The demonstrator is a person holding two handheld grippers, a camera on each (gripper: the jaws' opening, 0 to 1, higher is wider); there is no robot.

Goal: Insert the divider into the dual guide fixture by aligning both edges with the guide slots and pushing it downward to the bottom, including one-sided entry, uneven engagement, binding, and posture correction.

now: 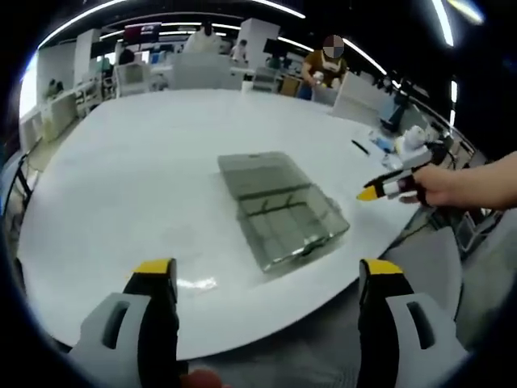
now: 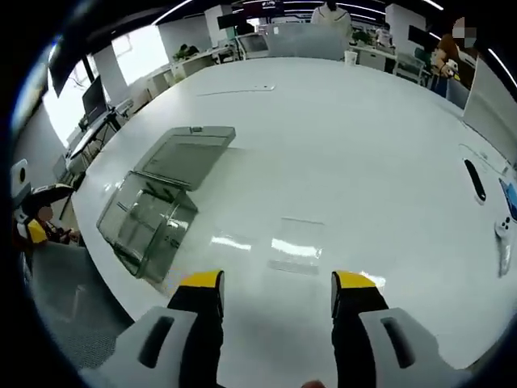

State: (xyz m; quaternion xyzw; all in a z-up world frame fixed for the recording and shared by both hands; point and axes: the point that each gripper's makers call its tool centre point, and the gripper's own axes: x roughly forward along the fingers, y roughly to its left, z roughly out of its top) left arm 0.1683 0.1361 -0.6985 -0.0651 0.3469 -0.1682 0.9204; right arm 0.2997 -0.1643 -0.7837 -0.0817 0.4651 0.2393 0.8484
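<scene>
In the left gripper view, the left gripper (image 1: 267, 279) hovers over the near edge of a round white table (image 1: 145, 178), jaws wide apart and empty. A clear plastic box (image 1: 283, 212) with its lid open lies ahead near the edge, and the right gripper (image 1: 389, 188), held in a hand (image 1: 452, 184), comes in just right of it. In the right gripper view, the right gripper (image 2: 277, 291) stands open with nothing between its jaws; a clear flat divider (image 2: 296, 244) lies on the table just ahead, and the box (image 2: 161, 206) sits to the left by the edge

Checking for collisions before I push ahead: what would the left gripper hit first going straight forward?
Probably the clear plastic box with its lid open, lying ahead of the left gripper on the white table; depth is uncertain.
</scene>
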